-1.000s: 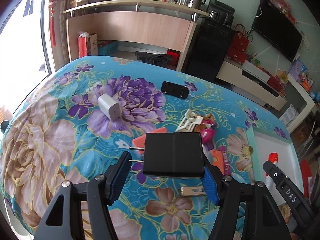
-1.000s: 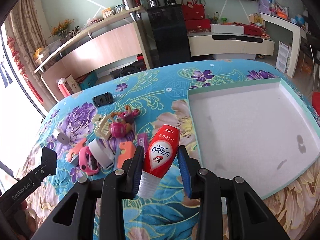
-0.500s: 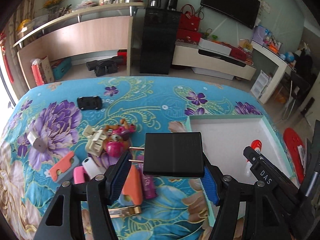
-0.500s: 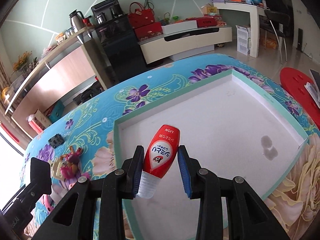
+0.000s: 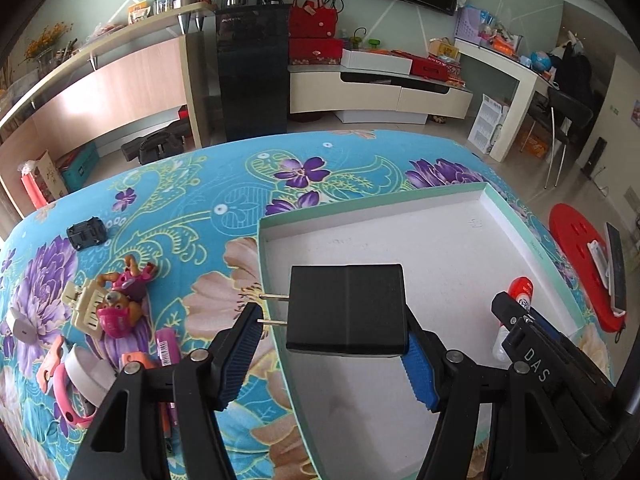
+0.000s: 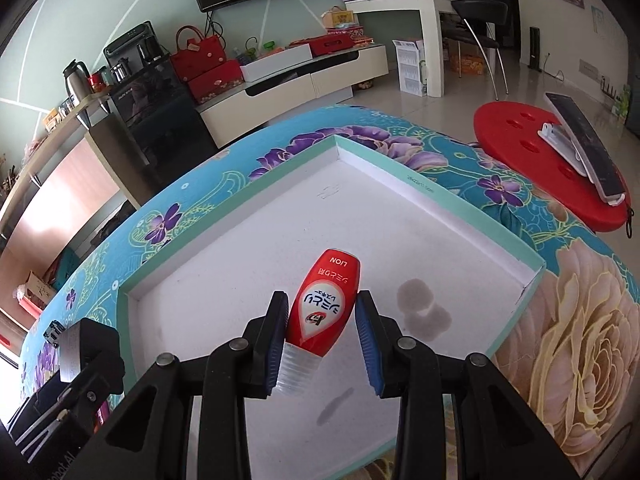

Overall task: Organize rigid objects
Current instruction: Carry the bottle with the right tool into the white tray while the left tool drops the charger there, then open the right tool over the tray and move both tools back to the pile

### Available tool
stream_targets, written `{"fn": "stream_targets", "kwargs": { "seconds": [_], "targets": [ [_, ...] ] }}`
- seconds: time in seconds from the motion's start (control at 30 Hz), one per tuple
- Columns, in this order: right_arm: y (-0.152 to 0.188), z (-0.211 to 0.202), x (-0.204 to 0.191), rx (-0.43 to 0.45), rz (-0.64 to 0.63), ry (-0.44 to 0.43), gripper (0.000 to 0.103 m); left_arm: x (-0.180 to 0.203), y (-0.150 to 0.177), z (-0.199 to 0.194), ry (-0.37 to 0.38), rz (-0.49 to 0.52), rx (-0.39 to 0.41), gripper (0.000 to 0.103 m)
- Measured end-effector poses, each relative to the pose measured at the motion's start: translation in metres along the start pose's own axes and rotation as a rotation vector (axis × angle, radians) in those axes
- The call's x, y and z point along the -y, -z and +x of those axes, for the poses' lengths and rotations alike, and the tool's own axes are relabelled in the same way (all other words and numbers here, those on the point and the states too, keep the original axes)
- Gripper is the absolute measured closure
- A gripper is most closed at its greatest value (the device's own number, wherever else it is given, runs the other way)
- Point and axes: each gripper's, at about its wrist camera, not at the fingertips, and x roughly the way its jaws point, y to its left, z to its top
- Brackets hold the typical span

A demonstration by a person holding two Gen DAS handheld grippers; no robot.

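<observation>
claws over the white tray (image 5: 460, 248): the left claw (image 5: 334, 354) carries a black charger (image 5: 346, 310), its blue pads against the block's two sides, the two metal prongs pointing toward 9 o'clock past the tray's mint-green rim. the charger hangs above the tray's near left part, over the edge at about 7 o'clock of the tray. the right claw (image 6: 322, 334) grips a red bottle (image 6: 324, 306) with white lettering, clear cap end toward the camera, the red end pointing to 12 o'clock; whether it touches the tray floor cannot be told. in the left wrist view the same bottle (image 5: 522, 290) shows at 3 o'clock behind the other tool's black finger. the tray sits on a table (image 5: 180, 200) covered in a blue floral cloth. on the cloth at 9 o'clock of the tray lies a loose group: a pink toy pup (image 5: 122, 304) touching a cream hair clip (image 5: 84, 306), a pink tube (image 5: 166, 346) and a white-and-pink roll (image 5: 80, 380) nearer the camera. a small black toy car (image 5: 87, 233) lies apart at 10 o'clock
</observation>
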Motion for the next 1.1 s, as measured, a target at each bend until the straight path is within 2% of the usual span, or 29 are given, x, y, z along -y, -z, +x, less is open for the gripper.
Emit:
{"fn": "stream_targets", "kwargs": {
  "seconds": [0.33, 0.4, 0.47, 0.67, 0.73, 0.77, 0.8, 1.03, 1.1],
  "targets": [
    [-0.001, 0.006, 0.021, -0.035, 0.049, 0.013, 0.067, 0.014, 0.005, 0.021, -0.005, 0.009, -0.044, 0.032],
    [-0.001, 0.004, 0.021, -0.038, 0.046, 0.02, 0.066, 0.014, 0.006, 0.02, -0.008, 0.011, -0.04, 0.02],
    [-0.002, 0.0, 0.021, -0.031, 0.042, 0.031, 0.066, 0.012, 0.006, 0.018, -0.008, 0.005, -0.031, 0.015],
    [-0.005, -0.009, 0.026, -0.017, 0.048, 0.042, 0.065, 0.003, 0.005, 0.011, -0.023, -0.019, -0.027, 0.012],
    [-0.006, -0.011, 0.027, -0.02, 0.047, 0.046, 0.053, -0.004, 0.004, 0.007, -0.039, -0.031, -0.014, 0.004],
    [-0.006, -0.012, 0.028, -0.021, 0.047, 0.047, 0.04, -0.008, 0.004, 0.004, -0.05, -0.041, -0.006, 0.0],
    [-0.006, -0.012, 0.028, -0.022, 0.047, 0.044, 0.033, -0.013, 0.004, 0.001, -0.064, -0.053, 0.001, 0.0],
    [-0.004, -0.009, 0.012, -0.044, -0.022, 0.018, 0.031, -0.055, 0.007, -0.015, -0.168, -0.132, 0.027, 0.0],
    [-0.002, -0.009, 0.005, -0.042, -0.043, 0.012, 0.019, -0.068, 0.009, -0.021, -0.188, -0.16, 0.033, 0.0]
  ]
}}
